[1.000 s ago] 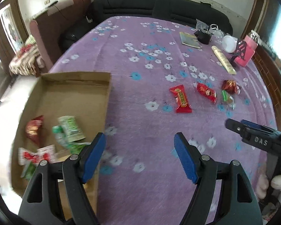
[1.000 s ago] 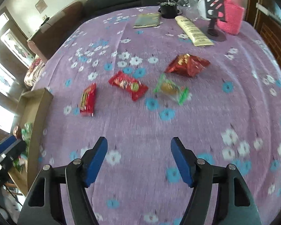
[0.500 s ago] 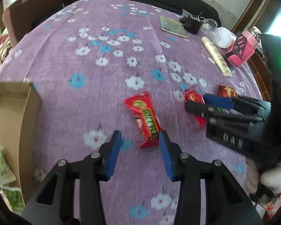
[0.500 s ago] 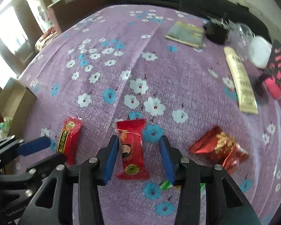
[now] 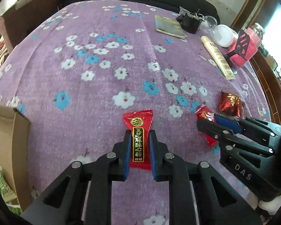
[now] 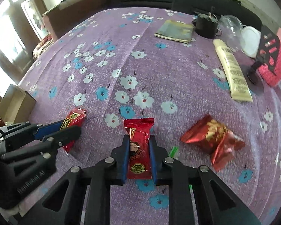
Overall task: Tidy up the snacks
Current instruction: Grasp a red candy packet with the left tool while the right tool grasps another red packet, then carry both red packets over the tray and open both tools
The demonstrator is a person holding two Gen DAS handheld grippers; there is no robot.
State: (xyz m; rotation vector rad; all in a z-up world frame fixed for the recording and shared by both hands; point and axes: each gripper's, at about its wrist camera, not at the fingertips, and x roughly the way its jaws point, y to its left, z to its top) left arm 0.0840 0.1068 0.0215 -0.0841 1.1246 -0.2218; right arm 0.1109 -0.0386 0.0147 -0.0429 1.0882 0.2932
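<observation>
A: Snacks first: where are they?

B: A red candy with a gold-lettered black strip (image 5: 138, 142) lies on the purple flowered table (image 5: 103, 86), pinched between the blue pads of the left claw (image 5: 140, 142). A second red candy with a cartoon face (image 6: 139, 146) sits the same way in the right claw (image 6: 139, 146), both narrowed onto the wrappers.

A: Does one camera show more than the other?

B: Yes. The right one catches a green wrapper (image 6: 173, 151) poking out beside its claw and a crinkled red foil pack (image 6: 213, 140) to the right in full. The left one shows that pack small and farther off, but also a cardboard box (image 5: 7, 131) at the table's left edge with a green packet (image 5: 0, 183) inside.

A: Room to move?

B: Open cloth stretches between the claws and the box. The far right edge is crowded: a cream tube (image 6: 232, 71), a pink container (image 6: 275, 63), a white lid (image 6: 251, 41), a black pot (image 6: 206, 26) and a flat booklet (image 6: 175, 31).
</observation>
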